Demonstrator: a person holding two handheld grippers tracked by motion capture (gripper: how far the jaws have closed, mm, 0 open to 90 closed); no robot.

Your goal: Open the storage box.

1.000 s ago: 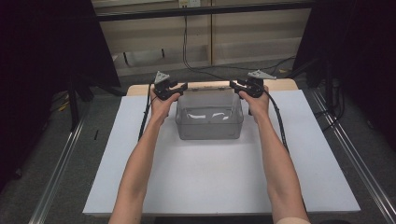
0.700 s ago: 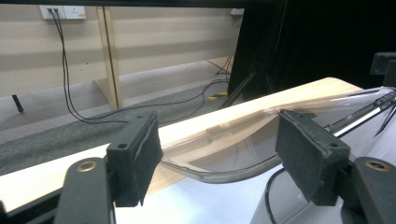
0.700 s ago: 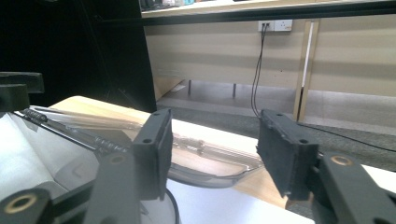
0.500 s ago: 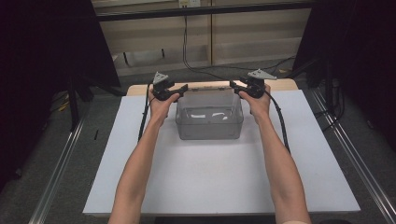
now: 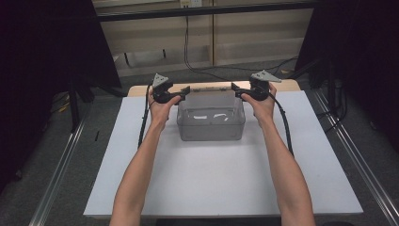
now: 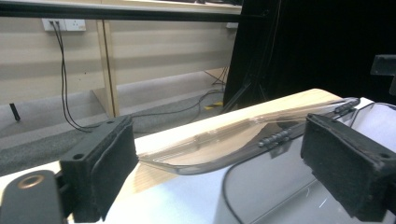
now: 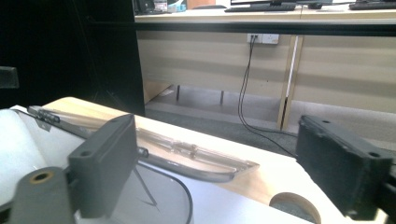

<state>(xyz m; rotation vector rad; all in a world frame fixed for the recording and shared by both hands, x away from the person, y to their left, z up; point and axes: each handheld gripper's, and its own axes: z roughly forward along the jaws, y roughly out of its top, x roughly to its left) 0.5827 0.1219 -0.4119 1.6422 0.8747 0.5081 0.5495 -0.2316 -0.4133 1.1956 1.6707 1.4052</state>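
Note:
A clear plastic box (image 5: 211, 123) stands at the far middle of the white board (image 5: 221, 179). Its clear lid (image 5: 209, 88) is tipped back behind it over the wooden table edge. My left gripper (image 5: 184, 91) is at the box's far left corner and my right gripper (image 5: 235, 89) at its far right corner. In the left gripper view the lid (image 6: 224, 149) runs between the wide-apart jaws of the left gripper (image 6: 219, 172) without touching the pads. In the right gripper view the lid's end (image 7: 196, 154) lies between the jaws of the right gripper (image 7: 219, 168), also untouched. Both pairs of jaws have just been opening.
The wooden tabletop (image 5: 141, 90) shows beyond the board, with a round hole (image 7: 294, 205) near the right gripper. Metal rails (image 5: 61, 169) run along both sides of the table. Black curtains (image 5: 42, 56) stand left and right, and cables (image 5: 188, 42) hang by the back wall.
Both hands stay at the box's far corners. The jaws of both grippers stand a little wider than before.

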